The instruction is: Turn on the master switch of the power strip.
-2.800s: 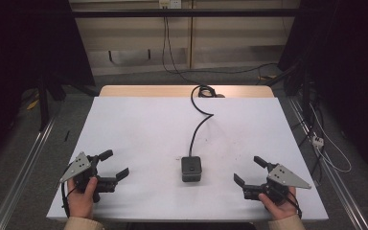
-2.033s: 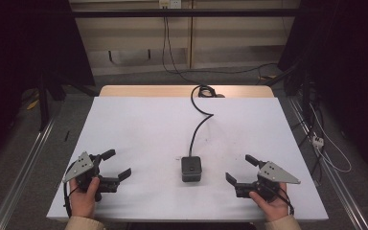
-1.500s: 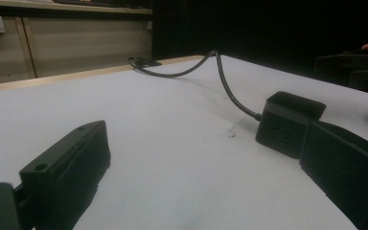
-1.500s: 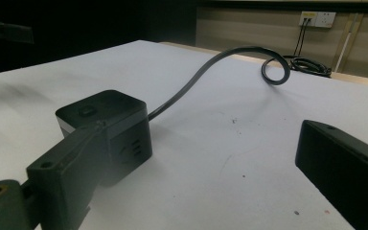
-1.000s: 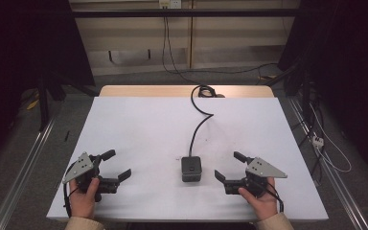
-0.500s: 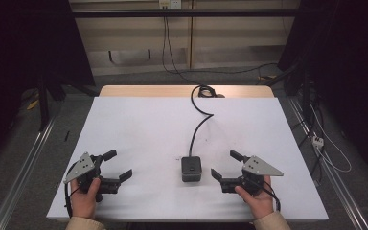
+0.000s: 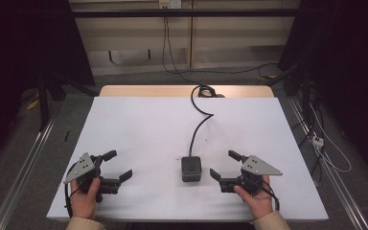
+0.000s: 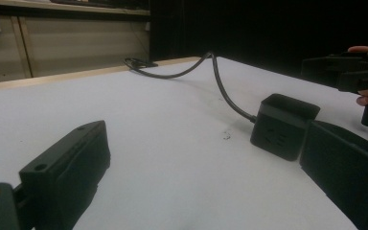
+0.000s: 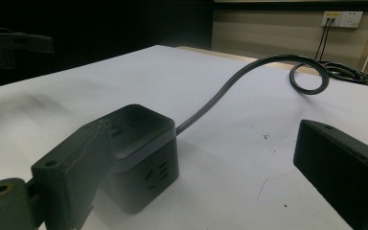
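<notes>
Black cube power strip [image 7: 191, 168] is sitting near the front middle of the white table [image 7: 139, 124], with its cord [image 7: 200, 125] snaking off toward the far edge and coiling up there. Right gripper [image 7: 224, 168] is hovering just beside the cube on its right, jaws spread wide and not touching it; in the right gripper view the cube [image 9: 139, 153] is sitting right up against the near jaw with the other jaw well off to the side. Left gripper [image 7: 117, 166] is hanging near the front left corner, jaws also wide, holding nothing, well apart from the cube. My guess is the right one is lining up for a grab. Risk I'm seeing: the cube is off-centre between those jaws, so closing now could shove it sideways or pinch a corner, and that stiff cord could be twisting it out of the grip.
</notes>
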`<action>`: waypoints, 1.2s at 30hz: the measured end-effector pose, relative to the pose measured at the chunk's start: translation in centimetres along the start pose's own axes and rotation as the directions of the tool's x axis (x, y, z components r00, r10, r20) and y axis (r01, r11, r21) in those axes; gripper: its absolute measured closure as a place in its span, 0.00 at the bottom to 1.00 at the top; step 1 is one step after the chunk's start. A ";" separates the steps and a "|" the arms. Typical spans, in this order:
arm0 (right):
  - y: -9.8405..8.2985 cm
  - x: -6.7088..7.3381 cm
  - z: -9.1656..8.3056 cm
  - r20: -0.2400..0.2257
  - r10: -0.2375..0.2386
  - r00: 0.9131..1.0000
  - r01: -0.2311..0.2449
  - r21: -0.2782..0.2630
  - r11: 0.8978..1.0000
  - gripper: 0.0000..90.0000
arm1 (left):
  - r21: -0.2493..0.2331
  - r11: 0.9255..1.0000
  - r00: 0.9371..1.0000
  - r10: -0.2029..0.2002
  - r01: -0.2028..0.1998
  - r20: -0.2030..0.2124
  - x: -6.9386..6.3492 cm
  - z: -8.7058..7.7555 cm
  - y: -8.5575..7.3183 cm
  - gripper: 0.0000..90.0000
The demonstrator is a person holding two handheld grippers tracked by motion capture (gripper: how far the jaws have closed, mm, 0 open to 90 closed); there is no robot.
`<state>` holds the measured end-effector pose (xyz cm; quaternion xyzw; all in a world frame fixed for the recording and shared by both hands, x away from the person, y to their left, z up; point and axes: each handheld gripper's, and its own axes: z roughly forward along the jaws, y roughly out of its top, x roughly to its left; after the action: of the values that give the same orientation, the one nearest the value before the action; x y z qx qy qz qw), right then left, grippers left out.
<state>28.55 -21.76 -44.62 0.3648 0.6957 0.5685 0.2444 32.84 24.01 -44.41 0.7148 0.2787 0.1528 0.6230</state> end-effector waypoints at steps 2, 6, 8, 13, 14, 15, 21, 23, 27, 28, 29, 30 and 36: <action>0.0 0.0 0.0 0.000 0.001 1.000 -0.001 -0.001 1.000 0.07 | 0.000 1.000 1.000 0.001 -0.001 0.001 0.0 0.0 0.0 0.03; 0.1 0.0 0.1 -0.002 0.001 1.000 -0.001 0.001 1.000 0.07 | 0.002 1.000 1.000 0.001 -0.001 0.002 0.0 0.0 0.0 0.03; 0.1 0.1 0.1 -0.004 0.000 1.000 0.000 0.003 1.000 0.07 | 0.005 1.000 1.000 0.003 -0.003 0.003 0.0 0.0 0.0 0.03; 0.2 0.1 0.2 -0.008 0.001 1.000 -0.001 0.001 1.000 0.07 | 0.002 1.000 1.000 0.001 -0.001 0.002 0.0 0.0 0.0 0.03; 0.2 0.1 0.2 -0.009 0.001 1.000 -0.001 0.001 1.000 0.07 | 0.002 1.000 1.000 0.003 -0.003 0.002 0.0 0.0 0.0 0.03; 0.2 0.1 0.2 -0.010 -0.002 1.000 0.002 0.002 1.000 0.07 | 0.004 1.000 1.000 0.004 -0.004 0.002 0.0 0.0 0.0 0.03; 0.3 0.1 0.2 -0.013 0.000 1.000 0.000 0.003 1.000 0.08 | 0.003 1.000 1.000 0.002 -0.002 0.003 -0.1 0.0 0.0 0.03; 0.3 0.1 0.2 -0.015 0.001 1.000 -0.001 0.002 1.000 0.08 | 0.003 1.000 1.000 0.002 -0.002 0.004 -0.1 0.0 0.0 0.03; 0.3 0.2 0.3 -0.019 0.001 1.000 -0.001 0.001 1.000 0.08 | 0.005 1.000 1.000 0.004 -0.004 0.003 -0.1 0.1 0.0 0.03; 0.4 0.2 0.4 -0.018 0.005 1.000 -0.005 0.000 1.000 0.08 | 0.005 1.000 1.000 0.004 -0.004 0.002 -0.1 0.0 0.0 0.03; 0.4 0.2 0.5 -0.018 0.009 1.000 -0.009 -0.002 1.000 0.08 | 0.005 1.000 1.000 0.007 -0.007 0.002 -0.1 0.0 0.0 0.03; 0.4 0.2 0.6 -0.020 0.009 1.000 -0.009 -0.002 1.000 0.08 | 0.006 1.000 1.000 0.010 -0.010 0.003 -0.1 0.0 0.0 0.03; 0.6 0.5 1.2 -0.024 0.003 1.000 -0.003 0.000 1.000 0.08 | 0.007 1.000 1.000 0.003 -0.003 0.003 0.0 0.0 0.0 0.03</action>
<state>29.31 -20.58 -44.32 0.3590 0.6980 0.5731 0.2353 32.79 24.00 -44.42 0.7175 0.2771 0.1518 0.6207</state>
